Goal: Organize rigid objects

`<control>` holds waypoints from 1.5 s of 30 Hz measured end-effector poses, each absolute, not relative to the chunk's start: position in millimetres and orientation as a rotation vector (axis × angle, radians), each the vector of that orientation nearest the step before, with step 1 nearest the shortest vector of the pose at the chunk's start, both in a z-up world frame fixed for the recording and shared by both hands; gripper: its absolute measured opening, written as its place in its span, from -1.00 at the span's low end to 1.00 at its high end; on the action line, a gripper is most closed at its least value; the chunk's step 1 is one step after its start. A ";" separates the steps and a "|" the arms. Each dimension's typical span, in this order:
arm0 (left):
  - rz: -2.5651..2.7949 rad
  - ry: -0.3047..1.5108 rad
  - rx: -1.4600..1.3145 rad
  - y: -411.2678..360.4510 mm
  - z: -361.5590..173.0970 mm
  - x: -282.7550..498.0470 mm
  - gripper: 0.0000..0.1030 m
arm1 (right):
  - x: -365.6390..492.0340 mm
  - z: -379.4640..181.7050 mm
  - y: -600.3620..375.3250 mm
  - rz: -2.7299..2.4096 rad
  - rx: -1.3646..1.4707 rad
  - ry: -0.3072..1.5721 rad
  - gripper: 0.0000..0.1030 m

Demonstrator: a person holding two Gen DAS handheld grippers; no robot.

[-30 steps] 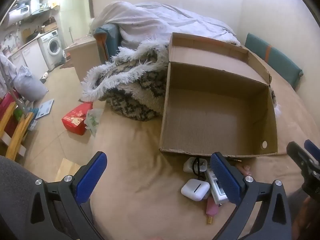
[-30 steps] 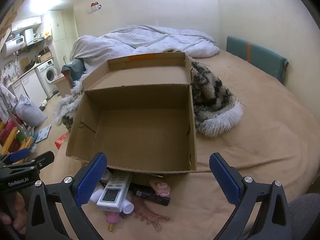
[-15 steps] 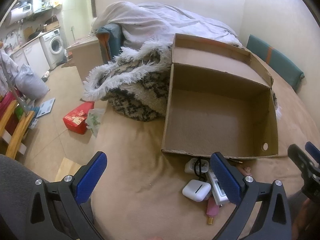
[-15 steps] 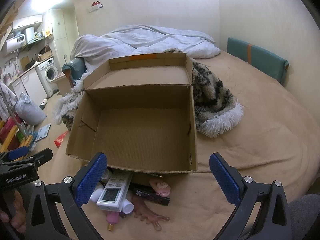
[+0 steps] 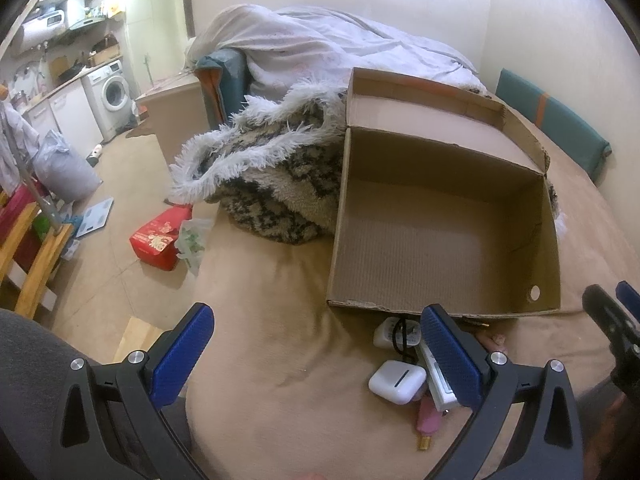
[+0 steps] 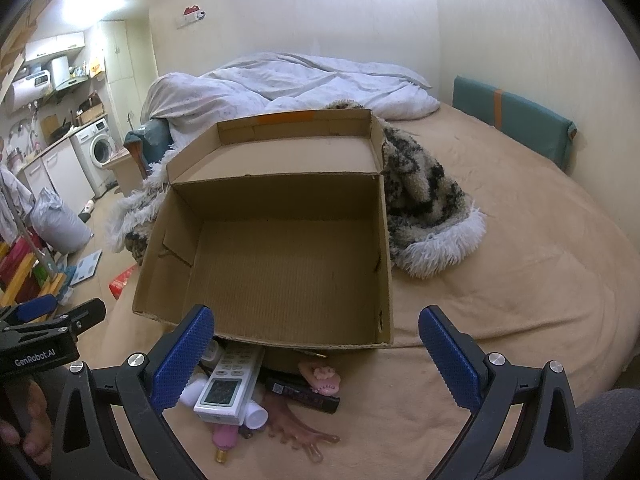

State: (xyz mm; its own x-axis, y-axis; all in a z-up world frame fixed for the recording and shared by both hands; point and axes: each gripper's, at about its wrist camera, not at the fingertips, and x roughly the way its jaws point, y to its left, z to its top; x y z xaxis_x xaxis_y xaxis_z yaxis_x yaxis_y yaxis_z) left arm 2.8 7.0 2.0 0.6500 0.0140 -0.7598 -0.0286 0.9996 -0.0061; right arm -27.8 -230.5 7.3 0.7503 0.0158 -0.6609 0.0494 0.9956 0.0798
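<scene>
Both grippers hover low over a bed (image 6: 500, 264) covered in a tan sheet, each with its blue-padded jaws spread wide and nothing between them. The left gripper (image 5: 316, 352) sits over bare sheet, its right finger in front of a small heap of objects; the right gripper (image 6: 316, 356) has its left finger in front of the same heap.

The heap lies on the sheet just in front of the near wall of a cardboard box (image 6: 280, 272). In the left view, a white earbud case (image 5: 397, 375) lies nearest, with a white charger (image 5: 390, 332) carrying a black cable beyond it, right against the box. A white remote control (image 6: 230, 384) with a grey display lies beside them, its far end tucked under the box edge. A pink bottle-like item with a gold tip (image 6: 223, 438) pokes out from beneath the remote. To the right lie a black stick-shaped item (image 6: 304, 391), a small pink toy (image 6: 322, 374) and a flat, translucent brown hand-shaped toy (image 6: 300, 430).

The box is open and empty, its lid flap folded back. A fluffy black-and-cream patterned blanket with white fringe (image 6: 424, 216) bunches around its far sides. Beyond that lies a rumpled white duvet (image 6: 288, 84), and a teal cushion (image 6: 516, 120) leans on the wall.
</scene>
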 end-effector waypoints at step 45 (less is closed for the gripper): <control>0.027 0.860 -0.021 11.1 3.1 2.3 1.00 | -33.8 5.2 -229.2 -0.015 0.098 0.698 1.00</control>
State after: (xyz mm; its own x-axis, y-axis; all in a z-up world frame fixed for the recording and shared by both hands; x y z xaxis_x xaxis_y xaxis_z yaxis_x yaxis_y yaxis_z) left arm 2.3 11.1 3.1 0.6521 0.0152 -0.7580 -0.0323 0.9994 -0.0078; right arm -33.8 -229.2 5.2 0.7664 0.0193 -0.6421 0.0462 0.9953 0.0851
